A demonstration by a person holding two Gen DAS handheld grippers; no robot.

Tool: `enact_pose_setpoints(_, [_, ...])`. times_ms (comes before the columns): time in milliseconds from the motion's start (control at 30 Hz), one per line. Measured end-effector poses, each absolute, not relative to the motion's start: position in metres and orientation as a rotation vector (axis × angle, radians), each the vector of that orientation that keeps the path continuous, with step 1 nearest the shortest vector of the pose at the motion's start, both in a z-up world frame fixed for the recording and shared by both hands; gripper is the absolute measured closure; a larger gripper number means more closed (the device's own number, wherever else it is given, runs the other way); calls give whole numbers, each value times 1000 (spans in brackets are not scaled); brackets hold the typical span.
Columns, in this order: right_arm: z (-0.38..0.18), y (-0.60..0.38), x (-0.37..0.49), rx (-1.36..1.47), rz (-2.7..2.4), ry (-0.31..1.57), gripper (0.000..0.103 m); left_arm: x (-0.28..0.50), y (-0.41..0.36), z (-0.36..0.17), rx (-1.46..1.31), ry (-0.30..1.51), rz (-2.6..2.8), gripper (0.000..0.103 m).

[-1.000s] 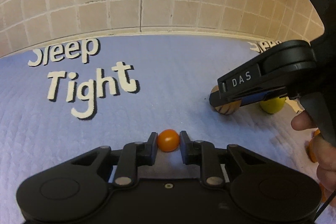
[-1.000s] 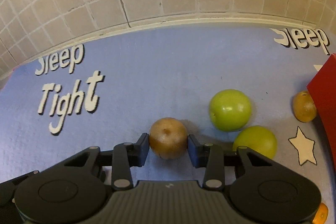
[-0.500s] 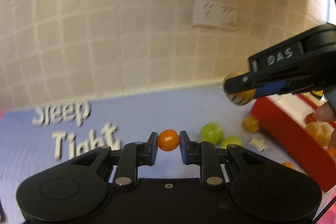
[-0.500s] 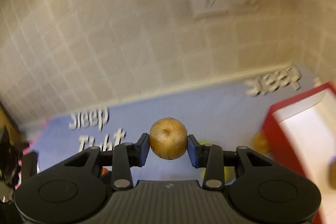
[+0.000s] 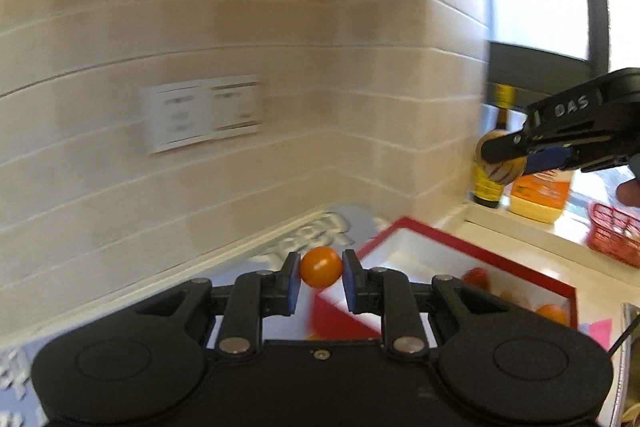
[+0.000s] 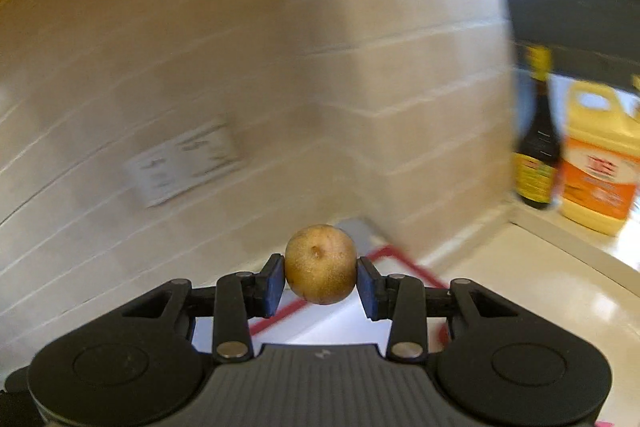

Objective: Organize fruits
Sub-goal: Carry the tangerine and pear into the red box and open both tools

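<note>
The tiled wall (image 5: pixel 200 7) fills most of both views, blurred, with a double socket plate (image 5: pixel 204 115) set into it. Below the wall, your landmark is the red-rimmed tray (image 5: pixel 472 251), white inside, sitting on the counter with the blue printed mat (image 5: pixel 320 231) just to its left. Inside the tray you can see a few red and orange fruits (image 5: pixel 554 313) near its right side. Beyond the tray, on a pale ledge (image 6: pixel 560 227), a dark bottle (image 6: pixel 536 155) and a yellow-and-orange jug (image 6: pixel 596 167) stand side by side, and a red wire basket (image 5: pixel 616 235) sits further right. Your right gripper (image 6: pixel 321 281) is raised above the tray's far corner, its fingers part closed and pressed on both sides of a brown round fruit (image 6: pixel 320 263); the left wrist view shows it high above the tray's far edge. Your left gripper (image 5: pixel 321 281) hangs over the tray's near-left corner, fingers drawn close together and clamping a small orange tomato (image 5: pixel 321 266) between the pads.
</note>
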State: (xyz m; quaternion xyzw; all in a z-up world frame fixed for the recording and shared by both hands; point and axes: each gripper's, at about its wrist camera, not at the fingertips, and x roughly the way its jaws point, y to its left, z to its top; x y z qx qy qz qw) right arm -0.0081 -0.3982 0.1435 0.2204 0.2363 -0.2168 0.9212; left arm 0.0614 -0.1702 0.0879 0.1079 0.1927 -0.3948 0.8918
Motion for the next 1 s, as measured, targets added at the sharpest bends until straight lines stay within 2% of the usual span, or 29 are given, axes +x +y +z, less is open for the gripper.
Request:
enact_pose_setpoints(167, [101, -449, -9, 559, -538, 574, 62, 73, -237, 62, 300, 475, -938, 78])
enact_pose_setpoints(367, [41, -478, 17, 652, -515, 708, 62, 83, -301, 5, 472, 626, -1007, 78])
enact_pose_setpoints(667, [-20, -496, 86, 681, -466, 869, 62, 101, -334, -33, 619, 780, -1018, 78])
enact_pose_setpoints(900, [-31, -493, 94, 653, -472, 909, 62, 104, -337, -35, 588, 790, -1053, 77])
enact_pose_setpoints(933, [-31, -493, 94, 649, -469, 914, 60, 105, -336, -35, 571, 794, -1059, 73])
enact_pose_setpoints(967, [-31, -493, 95, 646, -467, 918, 60, 107, -333, -33, 548, 796, -1074, 57])
enact_pose_setpoints(1000, [-29, -493, 94, 639, -470, 925, 60, 108, -328, -29, 527, 794, -1092, 49])
